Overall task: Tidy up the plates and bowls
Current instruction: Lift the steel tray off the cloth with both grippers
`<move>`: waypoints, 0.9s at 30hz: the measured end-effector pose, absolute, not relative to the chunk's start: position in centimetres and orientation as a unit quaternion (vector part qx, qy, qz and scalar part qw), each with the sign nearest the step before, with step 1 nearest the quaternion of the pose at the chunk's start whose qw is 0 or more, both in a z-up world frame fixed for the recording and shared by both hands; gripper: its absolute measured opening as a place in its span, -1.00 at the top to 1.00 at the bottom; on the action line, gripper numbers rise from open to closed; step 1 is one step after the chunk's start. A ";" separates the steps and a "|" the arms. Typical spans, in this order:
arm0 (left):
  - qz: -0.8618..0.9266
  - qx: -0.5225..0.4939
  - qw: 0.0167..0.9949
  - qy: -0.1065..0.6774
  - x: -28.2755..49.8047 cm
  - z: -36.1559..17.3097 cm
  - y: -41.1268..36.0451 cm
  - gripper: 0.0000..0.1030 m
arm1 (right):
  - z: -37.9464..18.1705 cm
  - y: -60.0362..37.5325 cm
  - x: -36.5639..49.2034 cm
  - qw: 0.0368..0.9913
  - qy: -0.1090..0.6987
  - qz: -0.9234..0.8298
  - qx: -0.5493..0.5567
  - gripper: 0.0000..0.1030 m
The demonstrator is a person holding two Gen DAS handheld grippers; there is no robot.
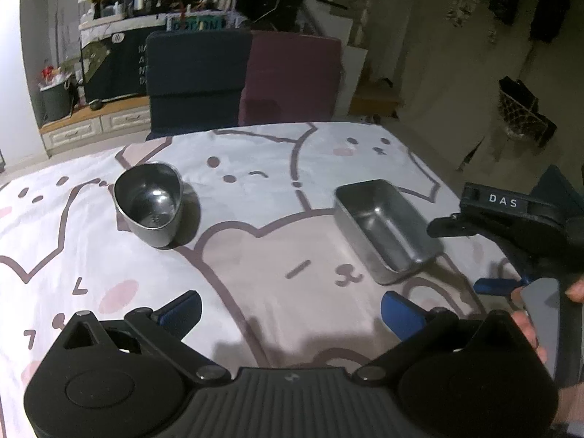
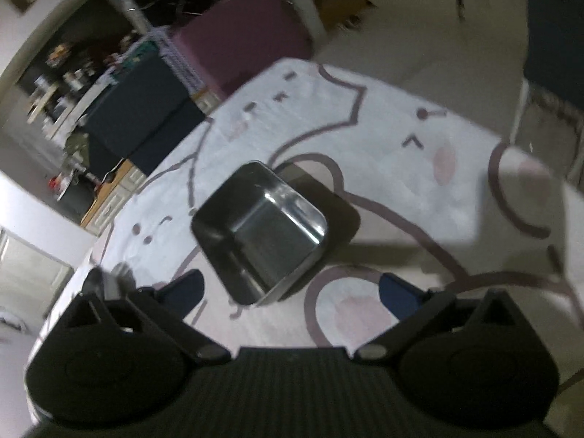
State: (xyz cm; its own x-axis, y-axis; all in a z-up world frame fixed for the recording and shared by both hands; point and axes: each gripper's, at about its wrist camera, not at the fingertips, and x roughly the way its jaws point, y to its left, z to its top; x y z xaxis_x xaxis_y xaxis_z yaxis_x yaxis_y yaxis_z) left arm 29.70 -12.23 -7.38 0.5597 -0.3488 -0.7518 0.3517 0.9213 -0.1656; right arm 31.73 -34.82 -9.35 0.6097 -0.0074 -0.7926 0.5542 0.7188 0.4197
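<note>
Left wrist view: the left tool (image 1: 291, 314) hangs over the near part of the tabletop (image 1: 255, 292) with its 2 blue-padded fingers (image 1: 182, 308) spread wide and nothing between them. The tabletop wears a white cloth printed with cartoon animal faces in pink and brown; its near edge is hidden under the tool's black body. A round steel bowl (image 1: 151, 206) stands toward the left side of the tabletop, mouth up and seemingly empty. A rectangular steel tray (image 1: 387, 228) lies toward the right edge, well apart from the bowl, its long side running away from the camera. At the right border the right tool (image 1: 500, 284) comes into view, cut off by the frame; white letters on its black body read "DAS". A person's fingers (image 1: 529, 328) wrap its handle, only partly seen. Beyond the far edge stand 2 chair backs, 1 dark blue (image 1: 197, 80) and 1 maroon (image 1: 292, 76). Behind them is a cluttered shelf; a green sign there carries letters too blurred to read, and white lettering on a dark panel is cut off by the blue chair.

Right wrist view: the picture is tilted and smeared. The right tool (image 2: 292, 294) also stands wide apart, holding nothing. The tray (image 2: 261, 230) sits on the cloth just ahead of the fingertips, not touched by either pad. The bowl appears only as a faint smear at the tabletop's left edge.
</note>
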 end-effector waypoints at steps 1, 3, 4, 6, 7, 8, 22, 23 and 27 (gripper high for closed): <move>-0.194 0.001 0.883 0.428 30.1 -7.7 -12.0 -1.00 | -9.9 -35.2 32.2 0.826 0.409 -0.174 0.348 -0.96; -0.188 -0.002 0.881 0.433 30.8 -8.3 -11.7 -1.00 | -10.9 -35.8 33.0 0.813 0.414 -0.184 0.365 -0.76; -0.186 -0.003 0.880 0.436 31.1 -8.6 -11.6 -1.00 | -11.2 -35.8 33.2 0.808 0.417 -0.185 0.372 -0.58; -0.182 -0.007 0.879 0.441 31.6 -9.1 -11.4 -1.00 | -12.0 -35.8 33.8 0.796 0.429 -0.185 0.384 -0.40; -0.179 -0.009 0.878 0.443 31.9 -9.3 -11.4 -1.00 | -12.4 -35.5 33.9 0.792 0.435 -0.183 0.387 -0.33; -0.177 -0.011 0.878 0.445 32.1 -9.5 -11.3 -1.00 | -12.7 -35.3 34.0 0.789 0.439 -0.180 0.389 -0.31; -0.174 -0.028 0.876 0.450 32.8 -10.2 -12.6 -1.00 | -13.5 -33.4 36.3 0.815 0.477 -0.133 0.299 0.48; -0.174 -0.028 0.876 0.449 32.8 -10.2 -12.8 -1.00 | -13.3 -33.3 36.2 0.820 0.479 -0.127 0.287 0.51; -0.173 -0.034 0.881 0.438 32.9 -10.2 -13.5 -1.00 | -13.0 -33.8 36.4 0.830 0.489 -0.095 0.253 0.74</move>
